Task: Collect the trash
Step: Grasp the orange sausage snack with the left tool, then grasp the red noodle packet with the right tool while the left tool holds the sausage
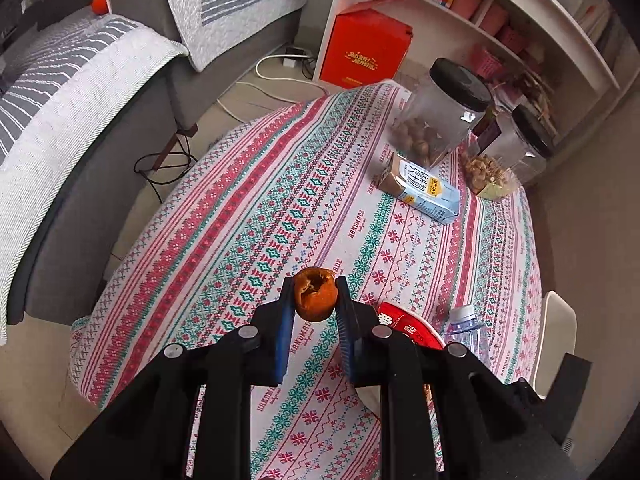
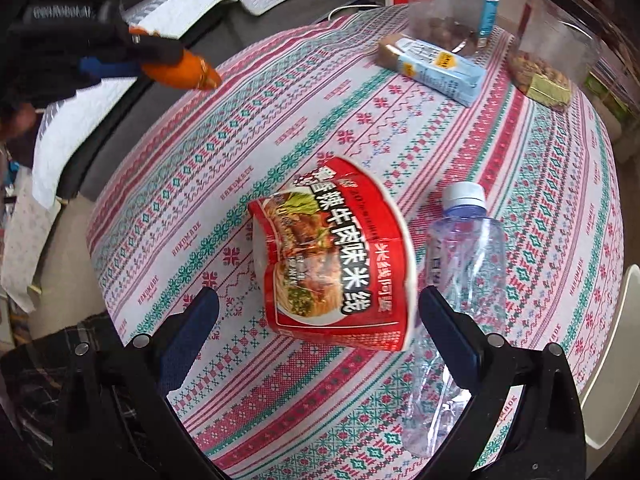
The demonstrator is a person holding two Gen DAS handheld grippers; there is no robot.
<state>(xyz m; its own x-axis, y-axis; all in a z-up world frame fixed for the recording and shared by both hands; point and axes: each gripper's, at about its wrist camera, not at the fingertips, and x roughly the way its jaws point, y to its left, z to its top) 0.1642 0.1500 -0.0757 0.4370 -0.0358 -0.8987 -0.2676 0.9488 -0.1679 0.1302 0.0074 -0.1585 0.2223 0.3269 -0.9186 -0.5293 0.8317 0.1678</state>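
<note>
The shrivelled orange-brown fruit peel (image 1: pixel 313 294) sits pinched at the very tips of my left fingers (image 1: pixel 280 332), lifted clear of the patterned tabletop (image 1: pixel 240 208). Held so near the tips, it could slip out. My right fingers (image 2: pixel 192 340) stand spread wide, empty, around the red noodle cup (image 2: pixel 336 256).

Place: a home living room.
Seating: a grey sofa (image 1: pixel 100 184) with striped quilted throws (image 1: pixel 60 92), off to the left of the left tool.
Table: a round table under a patterned cloth (image 1: pixel 248 208), straight ahead of and below both tools.
Storage: white shelves (image 1: pixel 492 28) with small boxes and baskets, beyond the table, up and right of the left tool.
Food: lidded snack jars (image 1: pixel 444 112) and a drink carton (image 1: pixel 424 190) at the table's far side.
Floor: cables and a power strip (image 1: pixel 294 56) beside a red box (image 1: pixel 366 52).
</note>
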